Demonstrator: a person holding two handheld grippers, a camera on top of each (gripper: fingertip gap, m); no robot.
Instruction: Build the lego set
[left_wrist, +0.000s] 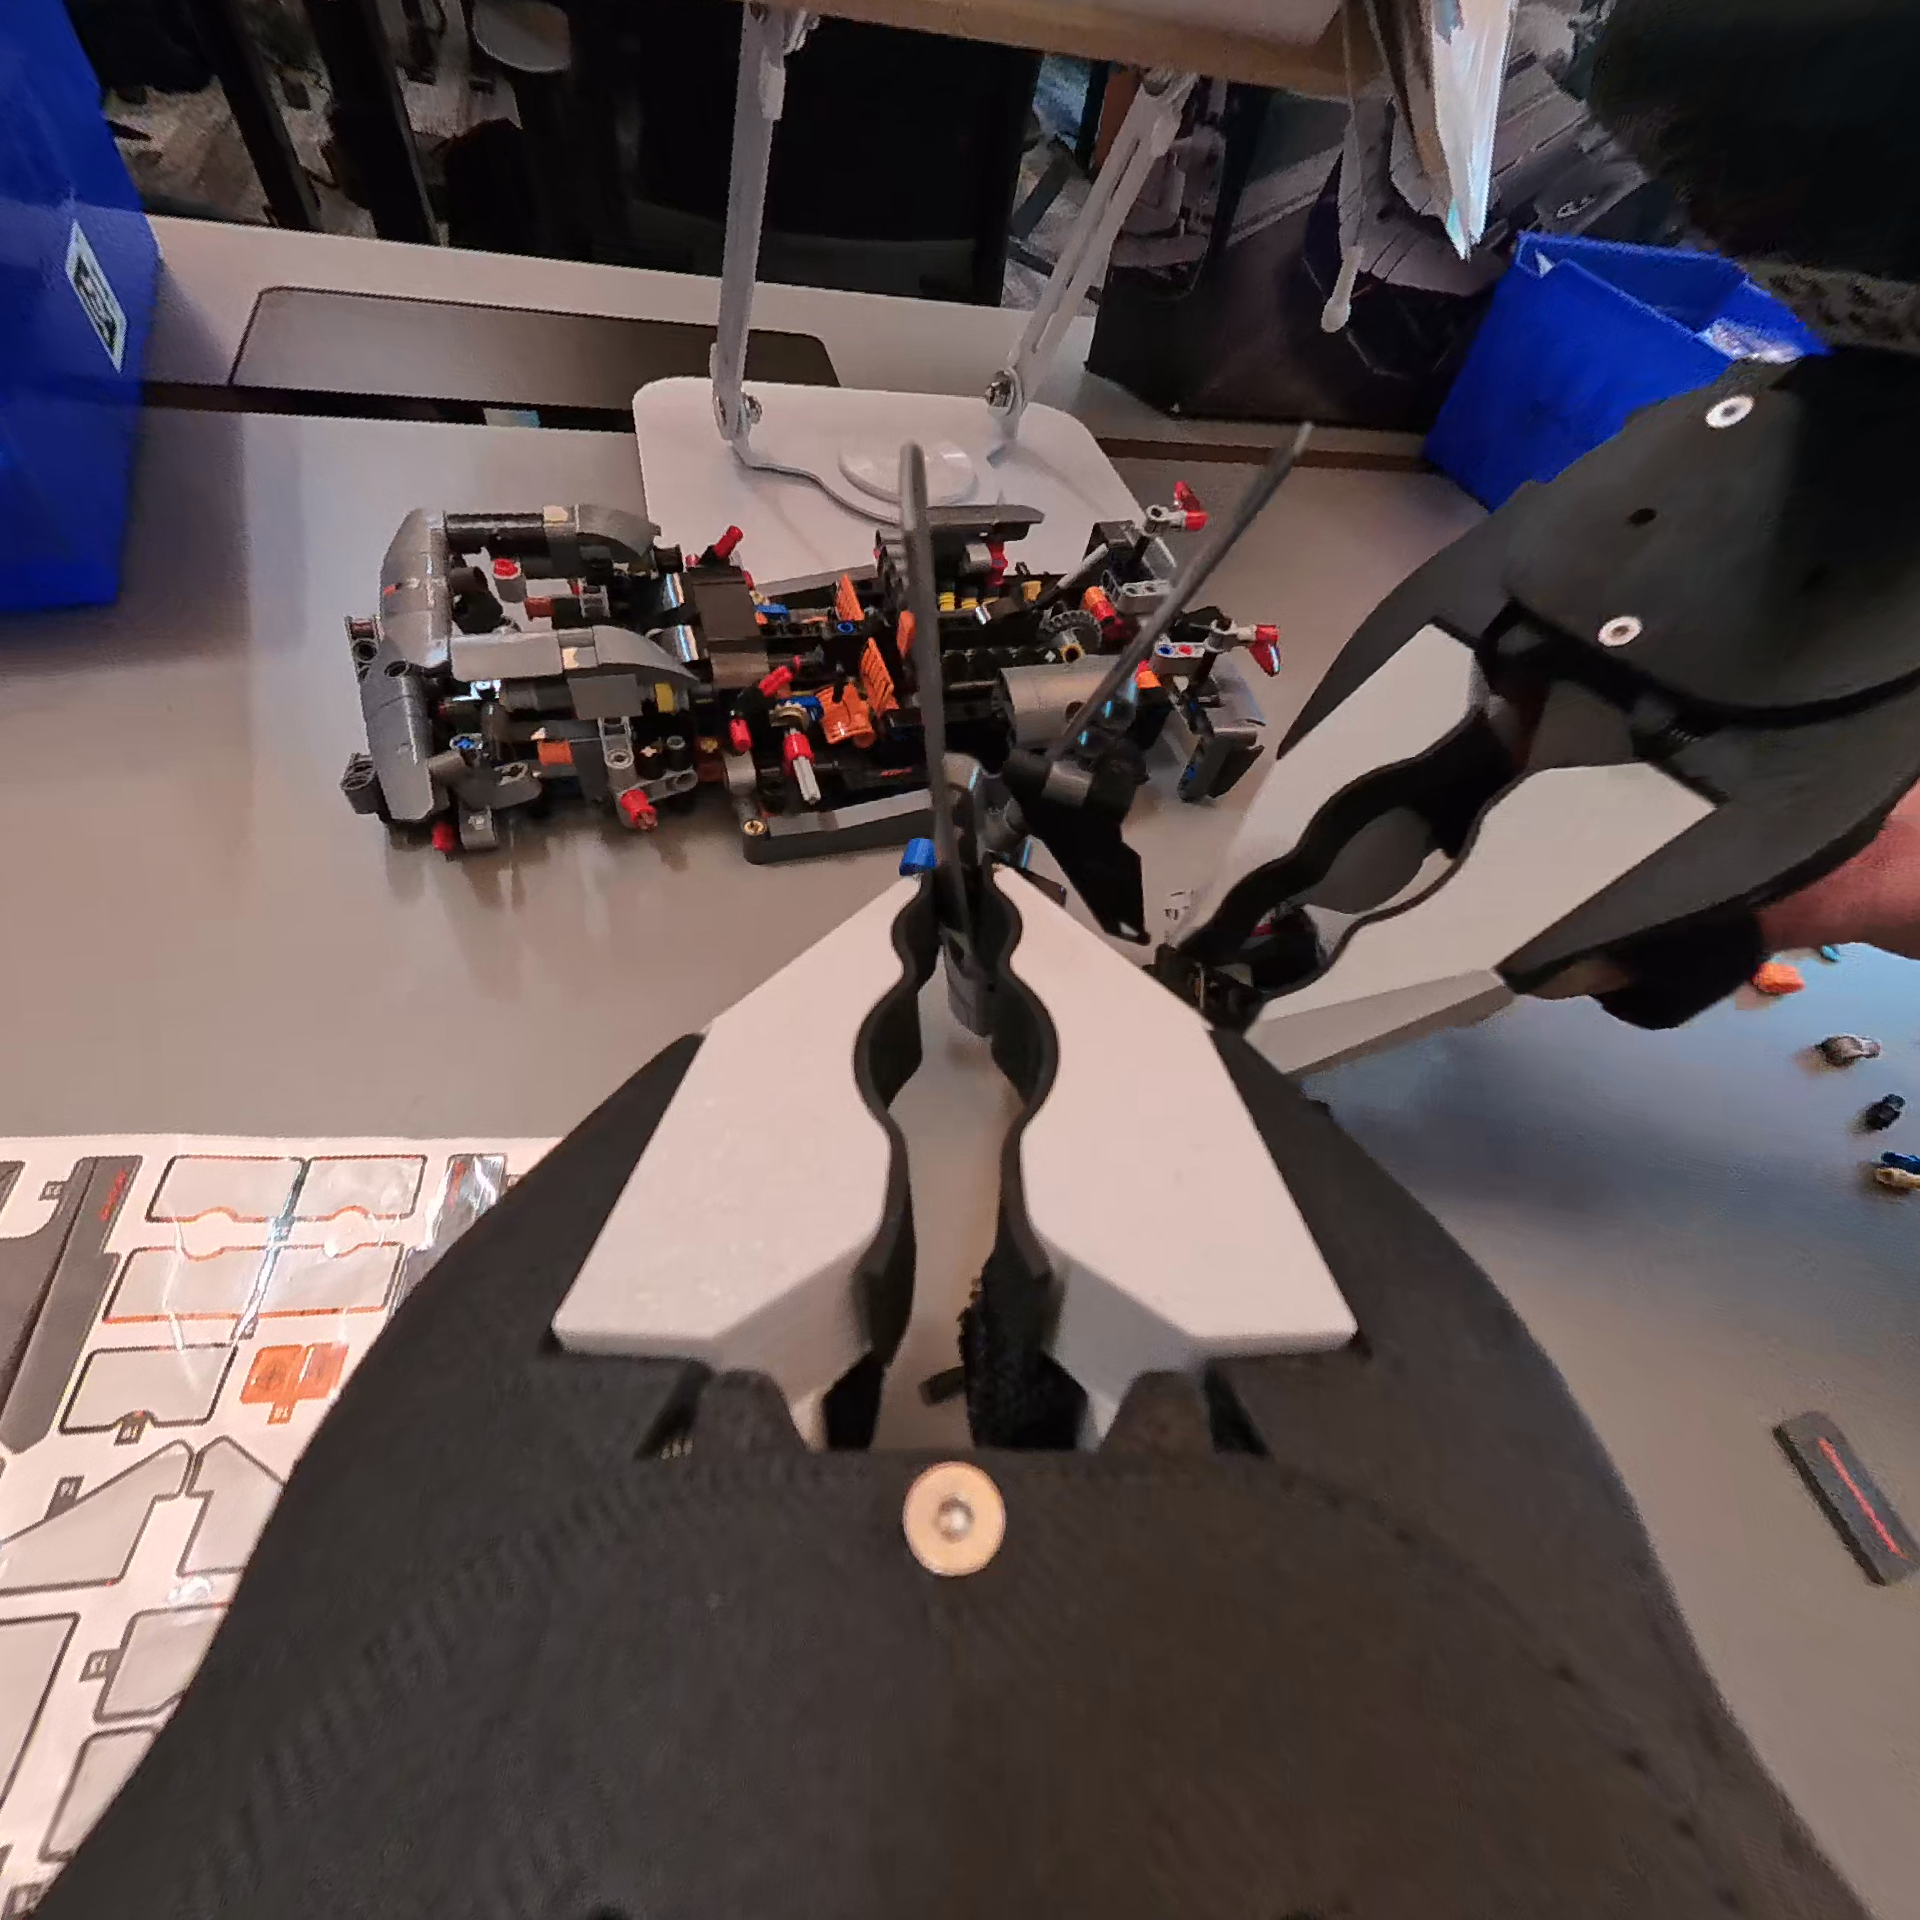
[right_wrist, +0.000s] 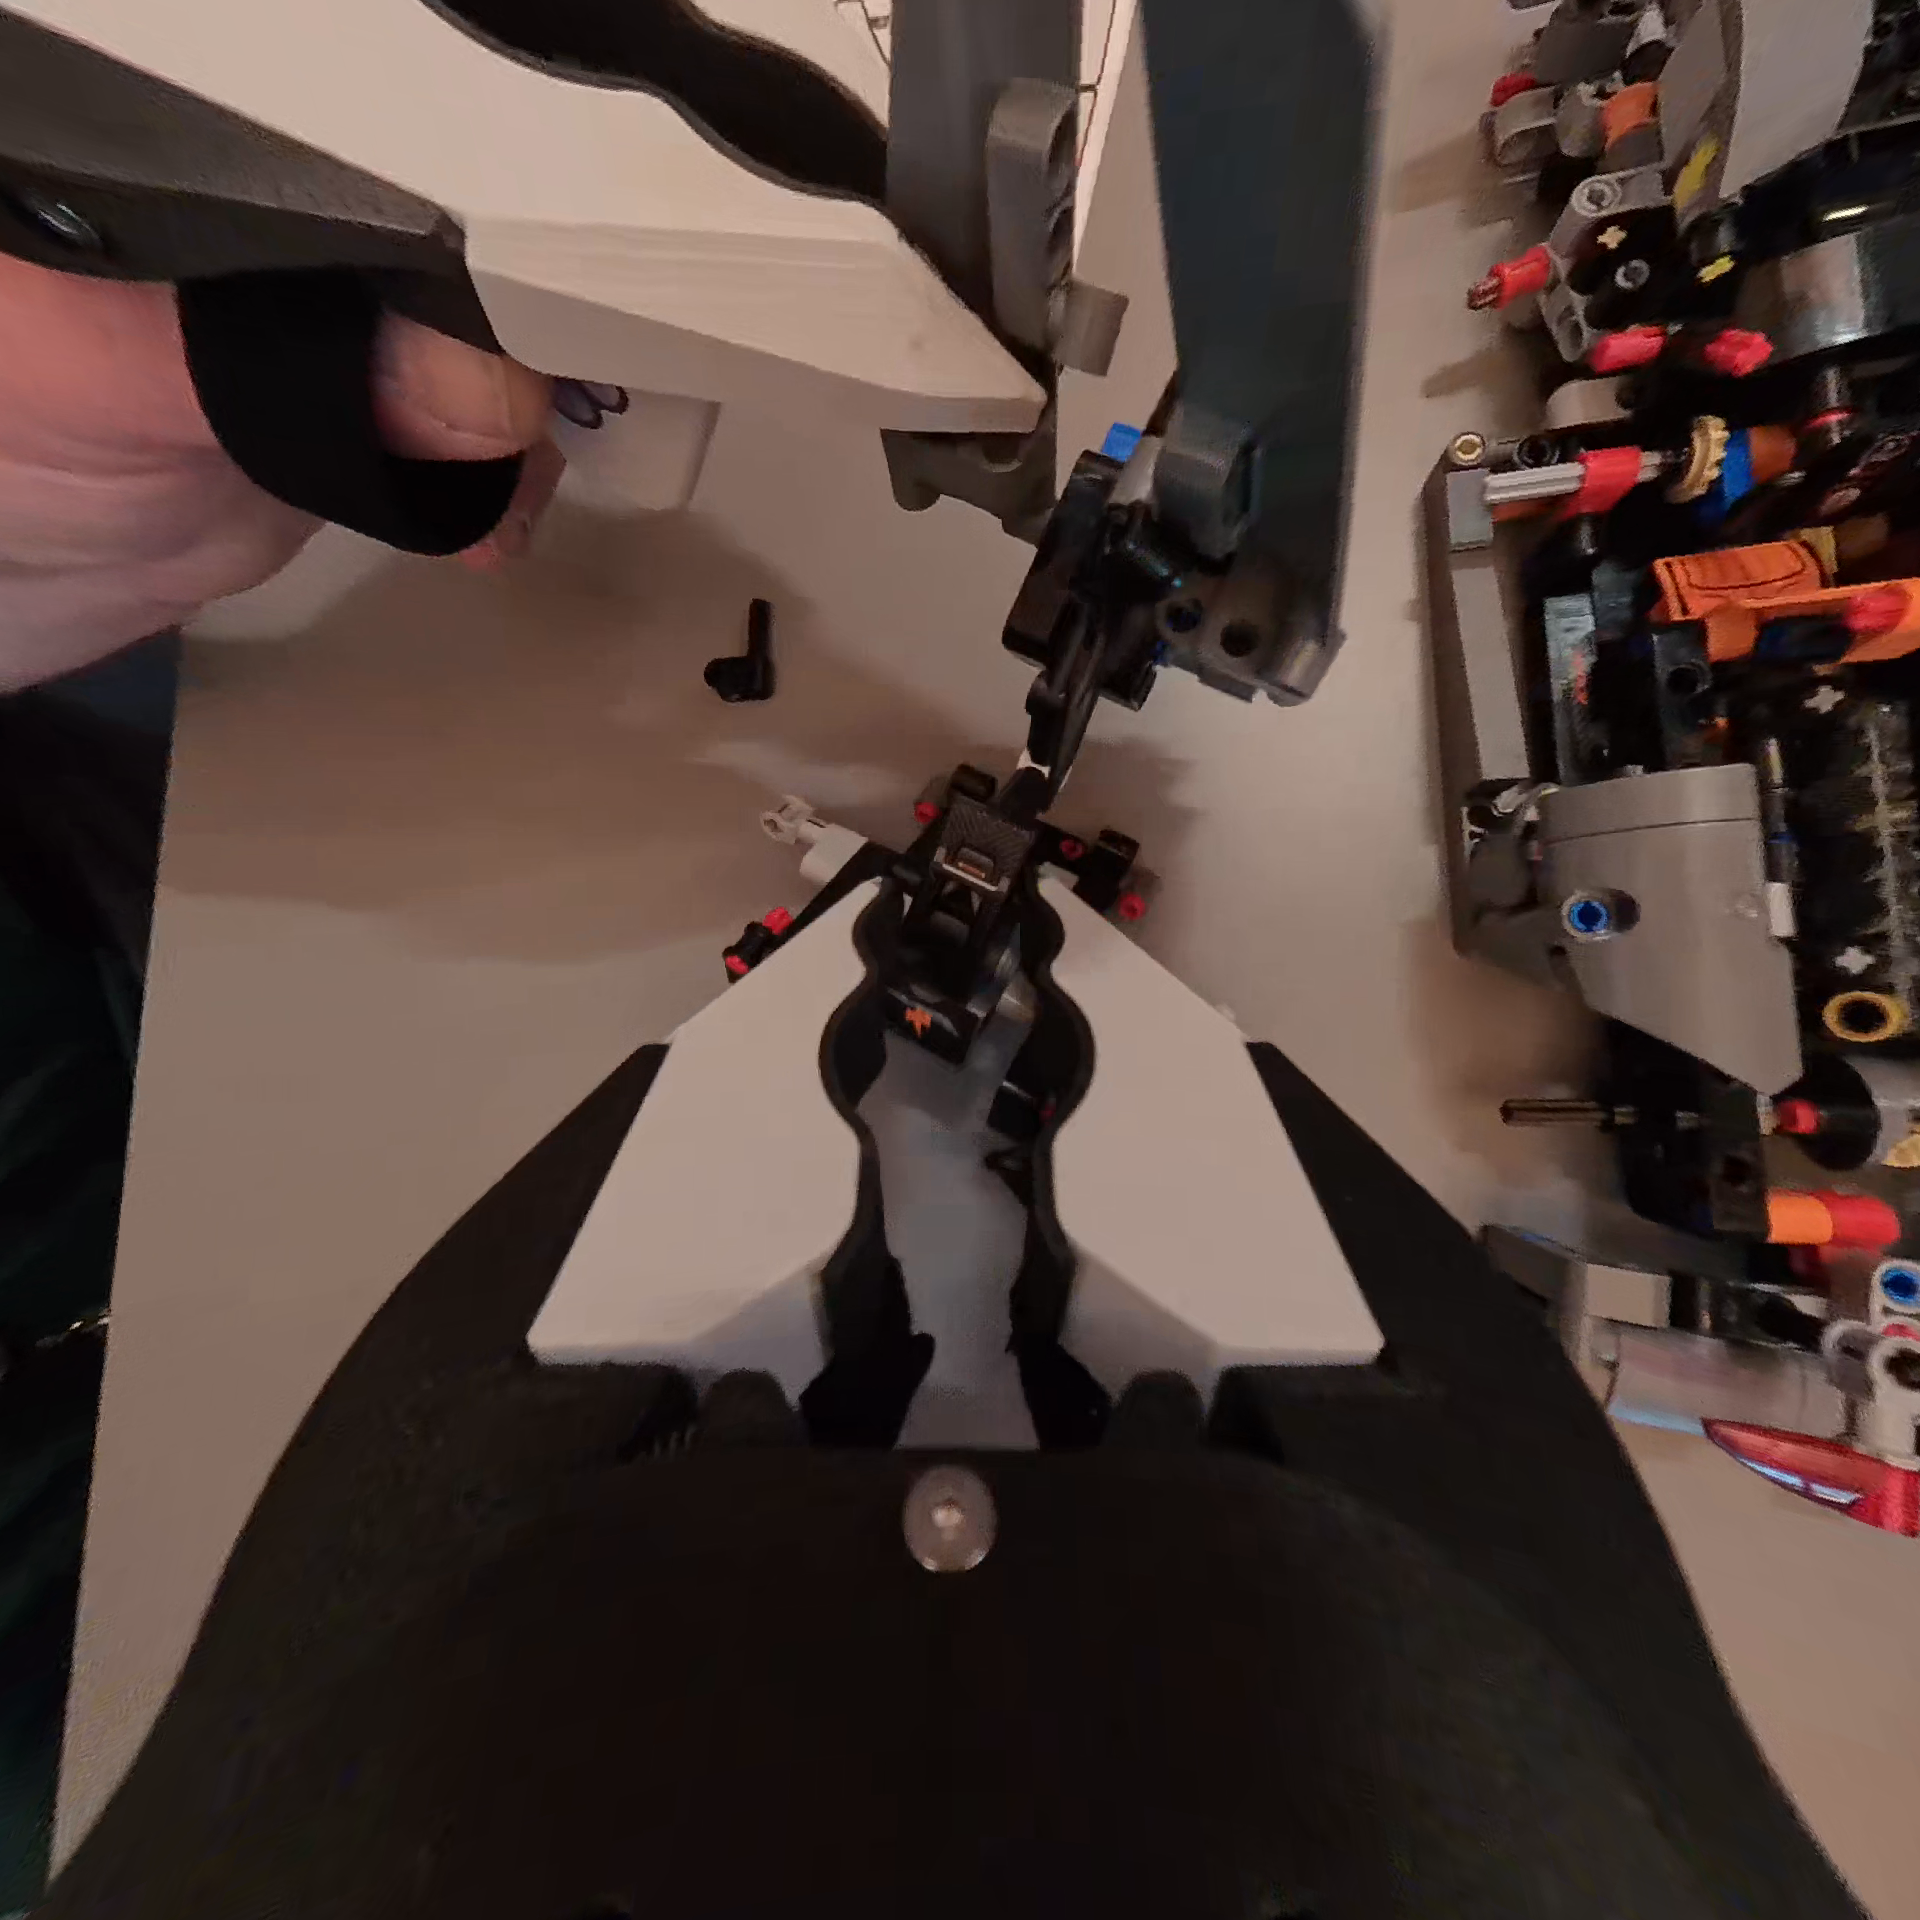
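Two hand-held grippers met over a grey bench (left_wrist: 260, 935), and the biggest thing on it was the half-built lego car chassis (left_wrist: 790, 675), a long grey, black and orange frame lying across the left wrist view at about 12 o'clock, in front of a white stand base (left_wrist: 831, 436). In the right wrist view the same chassis (right_wrist: 1704, 727) ran down the edge at 3 o'clock. Blue bins (left_wrist: 1590, 364) stood at the far corners of the bench, and a sticker sheet (left_wrist: 156, 1351) lay at 8 o'clock in the left wrist view. The left gripper (left_wrist: 961, 935) had its fingers clamped together on a grey and black sub-assembly (left_wrist: 1039, 790) with thin black rods rising from it and a blue pin at its side; this piece (right_wrist: 1174, 540) hung at 12 o'clock in the right wrist view. The right gripper (right_wrist: 961, 935) had its fingers closed on a small black bracket piece (right_wrist: 971, 883) with red pins, whose tip touched the hanging sub-assembly. A gloved hand (right_wrist: 343, 416) held the left gripper at 10 o'clock. Smaller still, a black strip part (left_wrist: 1849, 1496) lay at 4 o'clock in the left wrist view, loose pins (left_wrist: 1870, 1112) lay at 3 o'clock, and a black angled connector (right_wrist: 743, 655) rested alone on the bench.
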